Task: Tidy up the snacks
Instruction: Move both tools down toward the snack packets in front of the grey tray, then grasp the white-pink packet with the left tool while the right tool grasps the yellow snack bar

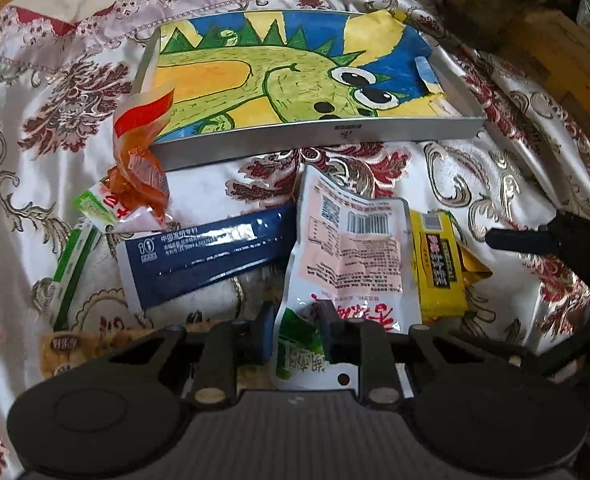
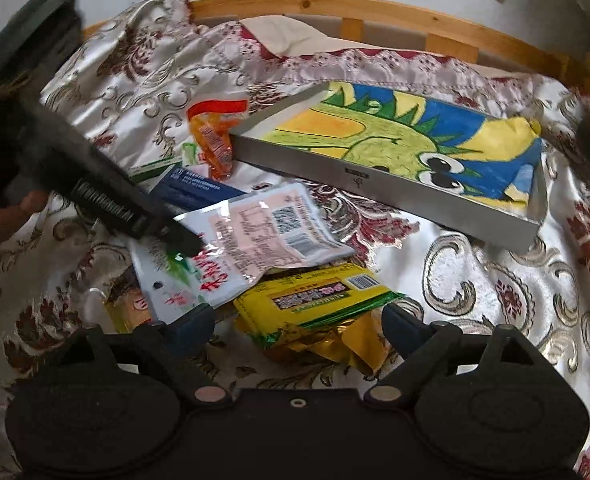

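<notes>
A: Which step is this, do you reckon?

B: The first pick, by the look of it. The left gripper (image 1: 297, 332), at the bottom centre of the left wrist view, has its jaws pinched in on the lower edge of the pink-and-white pouch (image 1: 347, 248). The pads press the packet from both sides.

A: And the other tongs?

B: The right gripper (image 2: 299, 328) stands wide, nothing pressed between the fingers. The yellow snack pack (image 2: 319, 296) lies in the gap at the lower middle of the right wrist view, but the pads are clear of it.

A: Where do the snacks go?

B: My guess is the shallow grey tray (image 1: 319, 136) with the dinosaur drawing lining it, across the upper centre of the left view. Nothing lies flat inside it yet. An orange packet (image 1: 143, 168) leans on its left corner, and the dark blue sachet (image 1: 207, 256) and green-and-white packet (image 1: 79, 256) lie in the heap to the left, all on the flowered bedspread (image 1: 55, 100).

A: So the next move?

B: Lift the pouch clear of the heap, then carry it up the frame over the tray's near wall. It overlaps the blue sachet and is floppy, so it may sag or drag a neighbour.
</notes>
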A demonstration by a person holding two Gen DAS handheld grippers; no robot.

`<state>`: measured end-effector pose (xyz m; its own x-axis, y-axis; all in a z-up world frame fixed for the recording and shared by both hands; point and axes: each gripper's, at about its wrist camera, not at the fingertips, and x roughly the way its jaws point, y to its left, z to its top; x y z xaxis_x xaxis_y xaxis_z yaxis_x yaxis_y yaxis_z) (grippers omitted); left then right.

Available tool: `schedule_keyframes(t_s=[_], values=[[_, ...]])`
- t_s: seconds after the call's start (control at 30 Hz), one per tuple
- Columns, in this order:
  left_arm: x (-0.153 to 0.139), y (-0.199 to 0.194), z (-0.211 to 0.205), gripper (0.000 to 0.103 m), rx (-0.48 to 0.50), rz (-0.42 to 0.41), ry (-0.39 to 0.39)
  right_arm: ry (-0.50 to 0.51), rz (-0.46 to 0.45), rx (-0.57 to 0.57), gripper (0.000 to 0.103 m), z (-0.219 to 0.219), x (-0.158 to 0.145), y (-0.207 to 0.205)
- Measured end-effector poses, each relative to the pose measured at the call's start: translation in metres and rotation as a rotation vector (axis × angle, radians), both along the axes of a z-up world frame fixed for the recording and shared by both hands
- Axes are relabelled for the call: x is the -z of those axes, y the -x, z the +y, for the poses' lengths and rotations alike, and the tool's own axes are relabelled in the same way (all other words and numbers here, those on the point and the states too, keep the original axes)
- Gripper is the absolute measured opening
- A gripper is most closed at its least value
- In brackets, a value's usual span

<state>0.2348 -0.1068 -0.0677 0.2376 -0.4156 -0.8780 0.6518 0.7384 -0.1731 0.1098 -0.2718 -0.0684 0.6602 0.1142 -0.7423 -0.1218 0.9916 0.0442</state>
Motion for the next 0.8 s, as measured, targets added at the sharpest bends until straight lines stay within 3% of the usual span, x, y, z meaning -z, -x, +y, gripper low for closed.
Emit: schedule_keyframes(t_s=[0.07, 0.13, 0.2, 0.33, 0.4, 0.57, 0.8], values=[[0.001, 0.002, -0.002, 0.030, 0.012, -0.016, -0.005, -0.080, 0.018, 0.028, 0.091, -0.010, 0.000, -0.002], [0.002, 0.002, -0.004, 0.045, 0.022, -0.027, 0.004, -0.132, 0.032, 0.057, 0.090, -0.018, 0.000, -0.003], [0.003, 0.000, -0.006, 0.068, 0.027, -0.041, 0.015, -0.188, 0.046, 0.088, 0.085, -0.025, 0.002, -0.005], [0.006, -0.001, -0.010, 0.076, 0.051, -0.098, 0.004, -0.280, 0.056, 0.135, 0.082, -0.036, 0.004, -0.009], [0.005, 0.002, -0.011, 0.092, 0.068, -0.129, 0.000, -0.311, 0.057, 0.163, 0.077, -0.041, 0.006, -0.013], [-0.003, 0.014, -0.013, 0.101, 0.146, -0.188, 0.025, -0.404, 0.091, 0.243, 0.071, -0.056, 0.015, -0.024], [0.001, 0.031, -0.033, 0.101, 0.259, -0.226, -0.012, -0.484, 0.116, 0.313, 0.065, -0.070, 0.022, -0.030]])
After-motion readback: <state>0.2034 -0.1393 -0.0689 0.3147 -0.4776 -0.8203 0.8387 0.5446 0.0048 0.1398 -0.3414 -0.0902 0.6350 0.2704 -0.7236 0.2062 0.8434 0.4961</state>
